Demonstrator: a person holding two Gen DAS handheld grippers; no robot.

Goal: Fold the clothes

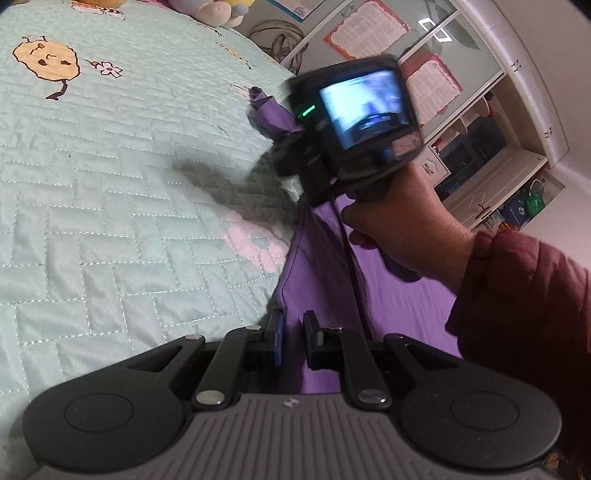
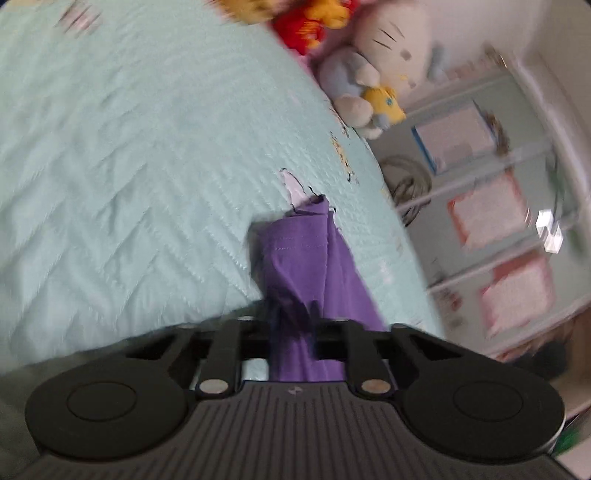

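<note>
A purple garment (image 1: 402, 299) lies along the right edge of a mint quilted bedspread (image 1: 129, 192). My left gripper (image 1: 293, 332) is low in the left wrist view, its jaws narrow and shut on the garment's near edge. Farther along, a hand (image 1: 406, 225) in a maroon sleeve (image 1: 524, 295) holds my right gripper (image 1: 282, 147), blurred, at the garment's far end. In the right wrist view the right gripper (image 2: 295, 328) is shut on a bunched fold of the purple garment (image 2: 295, 251), which rises off the bedspread (image 2: 129, 166). The pads are hidden by cloth.
Plush toys (image 2: 369, 92) sit at the head of the bed, also plush toys (image 1: 218, 11) at the top of the left wrist view. A white glass-door cabinet (image 1: 480, 155) with papers stuck on it stands close beside the bed on the right.
</note>
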